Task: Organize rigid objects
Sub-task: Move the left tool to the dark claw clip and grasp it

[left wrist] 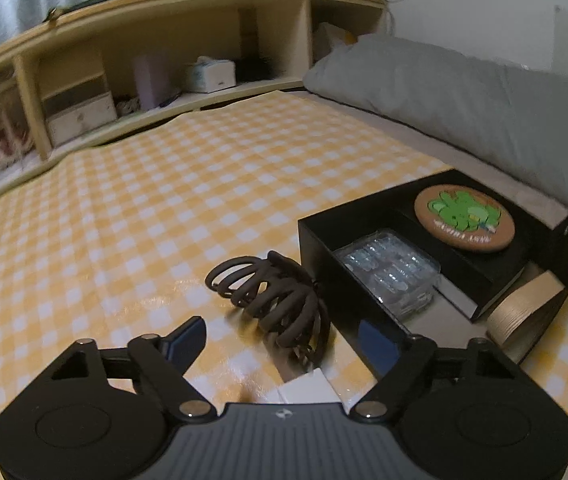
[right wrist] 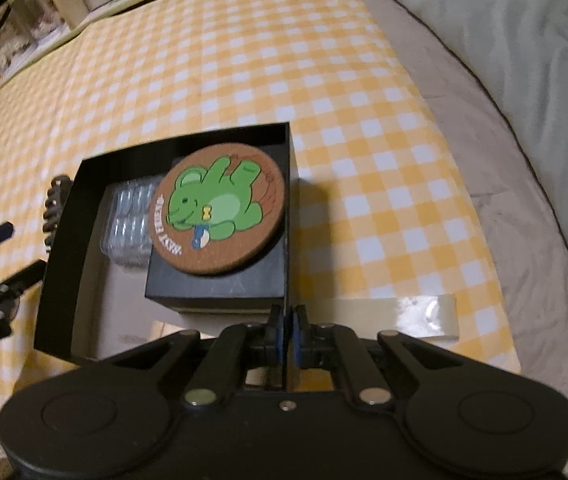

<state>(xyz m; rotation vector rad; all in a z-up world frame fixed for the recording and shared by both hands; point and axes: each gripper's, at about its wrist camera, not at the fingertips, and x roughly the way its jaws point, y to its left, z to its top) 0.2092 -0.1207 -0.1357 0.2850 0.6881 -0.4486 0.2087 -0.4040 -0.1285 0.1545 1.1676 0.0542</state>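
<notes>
A brown hair claw clip [left wrist: 275,296] lies on the yellow checked cloth, just left of an open black box [left wrist: 316,236]. My left gripper [left wrist: 284,344] is open, its fingers either side of the clip from just behind it. In the box are a clear plastic case [left wrist: 392,272], a smaller black box [right wrist: 219,284] and a round cork coaster with a green bear [right wrist: 219,208] on top of it. My right gripper [right wrist: 288,332] is shut on the black box's near wall [right wrist: 286,240]. The clip shows at the box's left in the right wrist view [right wrist: 53,208].
A wooden headboard shelf [left wrist: 163,92] with small boxes runs along the far edge. A grey pillow [left wrist: 444,100] lies at the right. A stack of cork coasters [left wrist: 524,312] leans at the box's near right end. A strip of clear tape [right wrist: 416,316] holds the cloth down.
</notes>
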